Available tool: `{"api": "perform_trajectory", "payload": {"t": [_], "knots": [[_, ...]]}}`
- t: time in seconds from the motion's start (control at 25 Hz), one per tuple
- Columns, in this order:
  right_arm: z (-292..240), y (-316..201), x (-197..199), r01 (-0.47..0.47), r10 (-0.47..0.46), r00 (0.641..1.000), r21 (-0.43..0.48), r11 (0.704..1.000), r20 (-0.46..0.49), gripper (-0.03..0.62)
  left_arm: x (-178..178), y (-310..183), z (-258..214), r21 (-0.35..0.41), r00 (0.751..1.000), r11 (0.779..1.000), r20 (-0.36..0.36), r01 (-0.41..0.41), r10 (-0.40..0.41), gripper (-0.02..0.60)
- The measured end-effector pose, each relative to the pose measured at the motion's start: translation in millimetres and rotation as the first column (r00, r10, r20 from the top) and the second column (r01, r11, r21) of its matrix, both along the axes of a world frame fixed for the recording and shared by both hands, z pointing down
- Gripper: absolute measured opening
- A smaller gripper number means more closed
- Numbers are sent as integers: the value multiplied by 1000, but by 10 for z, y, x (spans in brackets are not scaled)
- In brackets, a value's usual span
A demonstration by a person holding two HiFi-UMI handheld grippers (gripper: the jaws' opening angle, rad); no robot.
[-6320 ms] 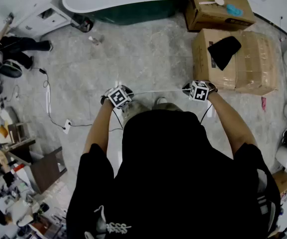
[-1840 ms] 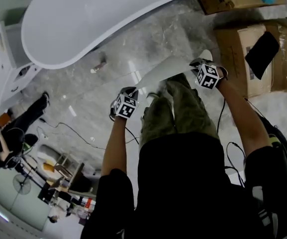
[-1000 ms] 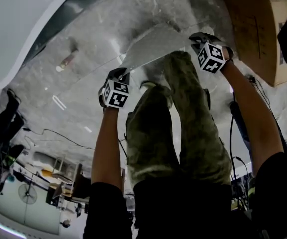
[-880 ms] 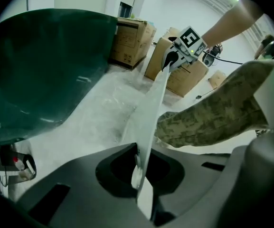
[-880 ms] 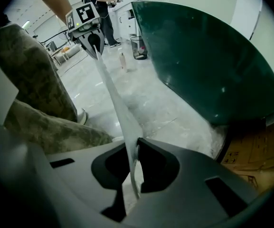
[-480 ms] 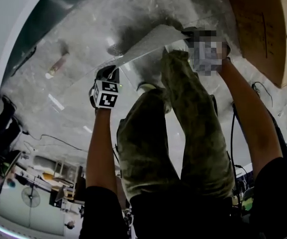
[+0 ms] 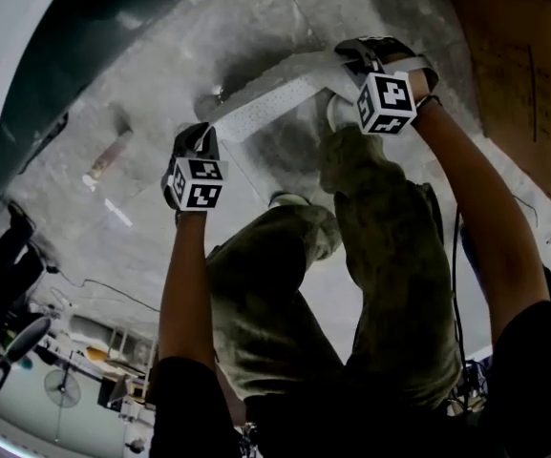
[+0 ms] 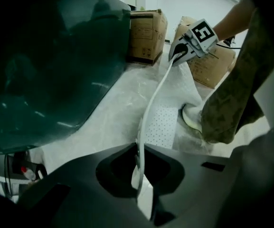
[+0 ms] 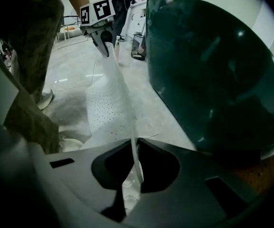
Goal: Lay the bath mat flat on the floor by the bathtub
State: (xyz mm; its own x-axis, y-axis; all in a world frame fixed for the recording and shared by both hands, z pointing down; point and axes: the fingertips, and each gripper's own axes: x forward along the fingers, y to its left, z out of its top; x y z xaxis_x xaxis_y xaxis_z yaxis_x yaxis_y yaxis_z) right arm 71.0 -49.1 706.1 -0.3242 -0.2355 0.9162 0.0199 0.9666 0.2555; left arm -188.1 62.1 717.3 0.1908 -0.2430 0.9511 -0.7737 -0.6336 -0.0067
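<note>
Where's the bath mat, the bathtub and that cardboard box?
bath mat (image 7: 270,101), head view, dotted middle stretch.
bathtub (image 8: 56,70), left gripper view, dark green outer wall.
cardboard box (image 8: 146,32), left gripper view, side face.

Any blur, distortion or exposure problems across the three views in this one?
Head view: steep tilt and wide-angle warping, mild motion softness, but the bath mat is readable. Left gripper view: fisheye bend, black vignetted corners, the dark green bathtub underexposed with faint streak reflections. Right gripper view: same vignette, small glints on the tub, mat perforations sharp.
</note>
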Motion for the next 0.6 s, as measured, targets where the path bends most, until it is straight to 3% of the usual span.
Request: {"api": "perform_trajectory", "payload": {"t": [0.24,0.44,0.6], "knots": [[692,-460,-139,-40,37,998,72,997,42,28,-100,-362,710,-9,996,996,22,-88,89,26],[1182,-781,-232,-70,63,996,103,992,67,28,-234,-725,1185,-27,960,963,75,-268,270,26],[1430,-921,-252,-41,33,997,122,992,70,28,-345,-1061,1438,-13,978,979,37,-204,204,26]]}}
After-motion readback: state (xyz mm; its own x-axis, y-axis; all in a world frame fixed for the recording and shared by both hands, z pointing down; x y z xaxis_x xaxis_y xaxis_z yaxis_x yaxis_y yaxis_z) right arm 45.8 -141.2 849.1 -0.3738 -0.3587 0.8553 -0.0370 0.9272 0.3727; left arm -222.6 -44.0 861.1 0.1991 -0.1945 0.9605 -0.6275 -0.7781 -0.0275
